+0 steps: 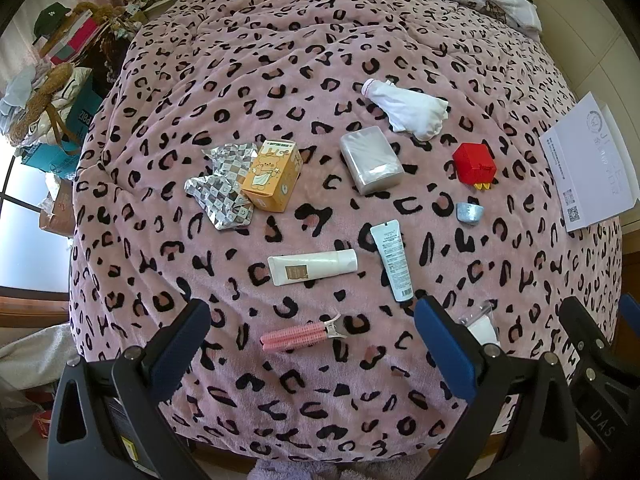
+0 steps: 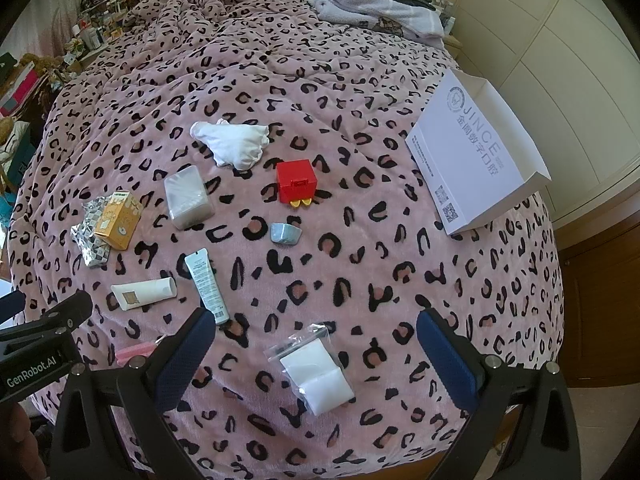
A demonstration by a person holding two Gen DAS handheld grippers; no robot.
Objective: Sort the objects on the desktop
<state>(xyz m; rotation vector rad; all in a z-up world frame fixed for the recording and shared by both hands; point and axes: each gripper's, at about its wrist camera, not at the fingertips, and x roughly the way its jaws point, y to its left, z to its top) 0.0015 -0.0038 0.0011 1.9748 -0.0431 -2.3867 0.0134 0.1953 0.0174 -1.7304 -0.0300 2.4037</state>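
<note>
Hovering above a pink leopard-print blanket (image 1: 320, 80), both grippers have their blue-padded fingers spread wide and hold nothing. Between the fingers of the left gripper (image 1: 312, 344) lies a pink hair roller clip (image 1: 300, 333), long axis running left to right, its metal clip end toward the right. Beyond it rest 2 tubes: a white tube (image 1: 312, 266) lying crosswise with its cap to the right, and a pale blue-white tube (image 1: 393, 258) lying almost along the view, its flat crimped end nearest the gripper.

Between the fingers of the right gripper (image 2: 316, 344) sits a clear plastic bag (image 2: 312, 368) holding a white folded item, its sealed end tilted away to the left.

Farther off are an orange cardboard box (image 1: 272, 176) touching crinkled silver checkered foil (image 1: 222, 188), a grey wrapped block (image 1: 370, 160), a red cube-shaped box (image 1: 475, 164), a small glittery blue cup (image 1: 470, 212) on its side, and crumpled white cloth (image 1: 404, 110). A white open box (image 2: 476, 152) with printed text and QR codes lies at the right edge of the bed.
</note>
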